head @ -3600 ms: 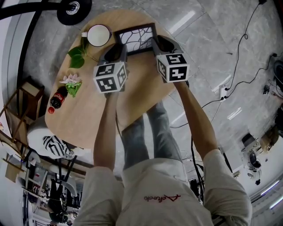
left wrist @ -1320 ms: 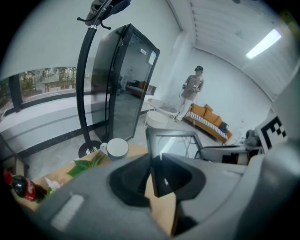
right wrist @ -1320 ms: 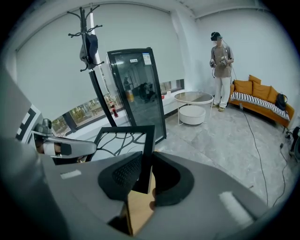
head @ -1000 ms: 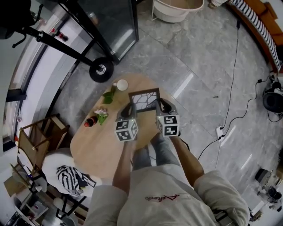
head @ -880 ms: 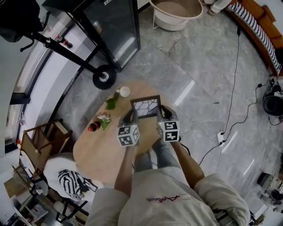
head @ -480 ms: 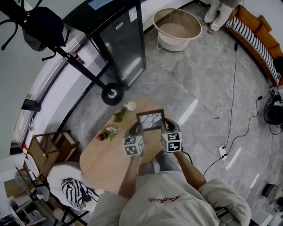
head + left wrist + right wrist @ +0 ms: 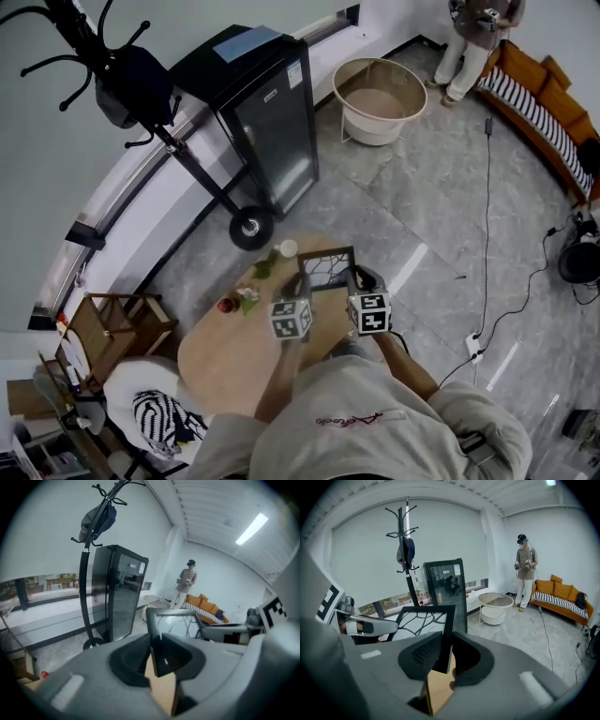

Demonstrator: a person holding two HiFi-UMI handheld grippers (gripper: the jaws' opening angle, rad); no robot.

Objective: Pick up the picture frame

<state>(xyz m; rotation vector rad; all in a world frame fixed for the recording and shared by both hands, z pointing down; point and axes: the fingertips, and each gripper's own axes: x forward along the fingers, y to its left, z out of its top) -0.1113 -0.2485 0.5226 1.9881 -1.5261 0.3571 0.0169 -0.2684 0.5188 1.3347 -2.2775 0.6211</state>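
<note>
Since the earlier frames both grippers have come up together and the picture frame [image 7: 327, 266] has risen with them. It now hangs above the far edge of the desk [image 7: 225, 361], seemingly clear of it. The picture frame stands upright between the two grippers, with its width running left to right. The left gripper [image 7: 301, 281] pinches its left side bar and the right gripper [image 7: 360, 278] pinches its right side bar, each with the jaws closed on the black bar. Neither gripper is nearer; any further lift, I judge, needs both to rise evenly, or the picture frame tilts.
</note>
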